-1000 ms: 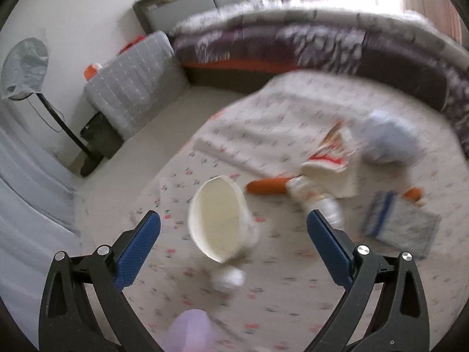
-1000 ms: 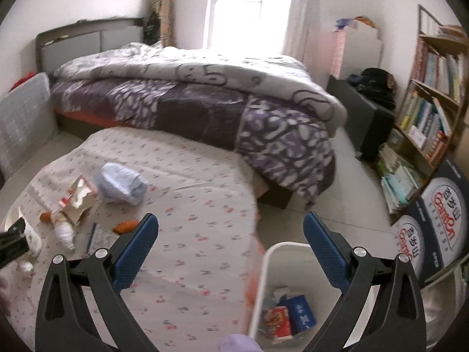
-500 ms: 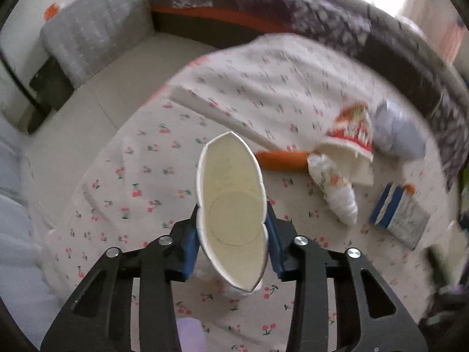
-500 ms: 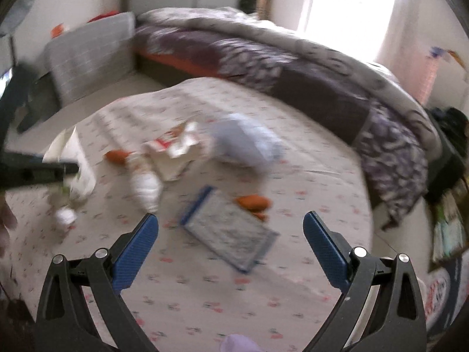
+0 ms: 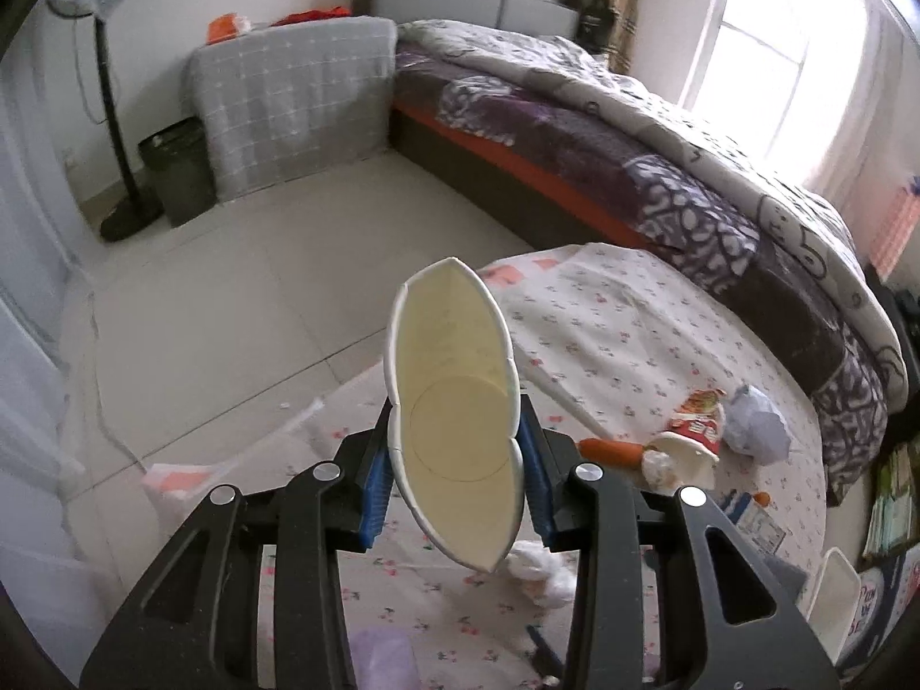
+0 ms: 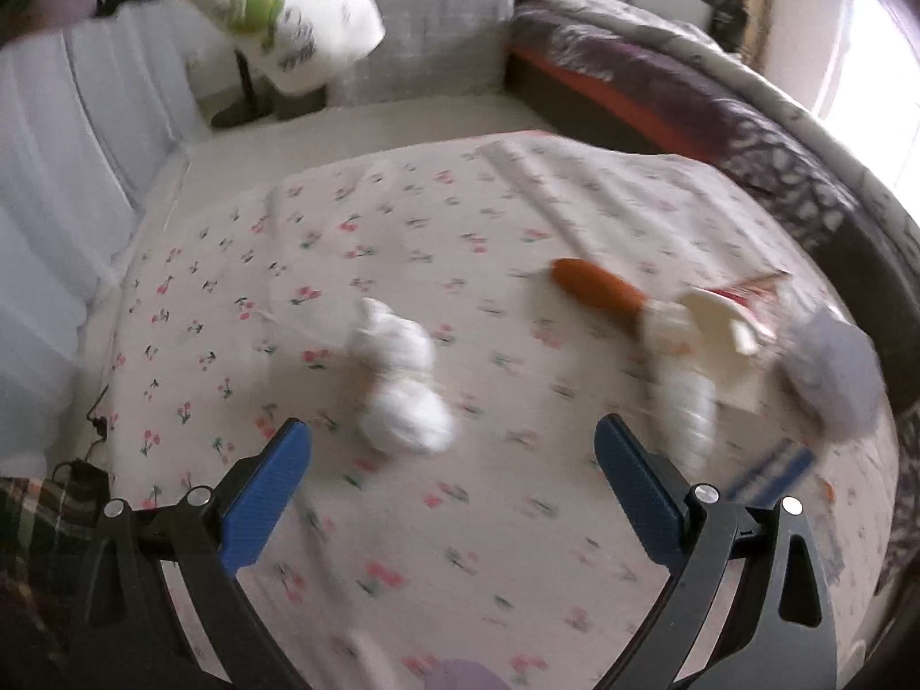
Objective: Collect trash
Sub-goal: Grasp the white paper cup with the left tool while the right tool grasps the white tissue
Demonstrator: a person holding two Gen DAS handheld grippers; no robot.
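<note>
Blurry cherry-print sheet [image 6: 402,218], trash smeared; left tool [image 5: 454,483] squeezes a flattened cream paper cup [image 5: 454,420], right tool [image 6: 454,483] gapes wide above crumpled white tissue [image 6: 402,379].

A sheet with little cherries [image 6: 402,218] covers the floor and fills the middle of the right wrist view. On it lie crumpled white paper [image 6: 402,385] in the middle, an orange carrot [image 6: 595,286] to the right, and a blue-grey bag [image 6: 834,374] at the right edge.

Left gripper [image 5: 454,471] squeezes paper cup [image 5: 454,408] flat.
</note>
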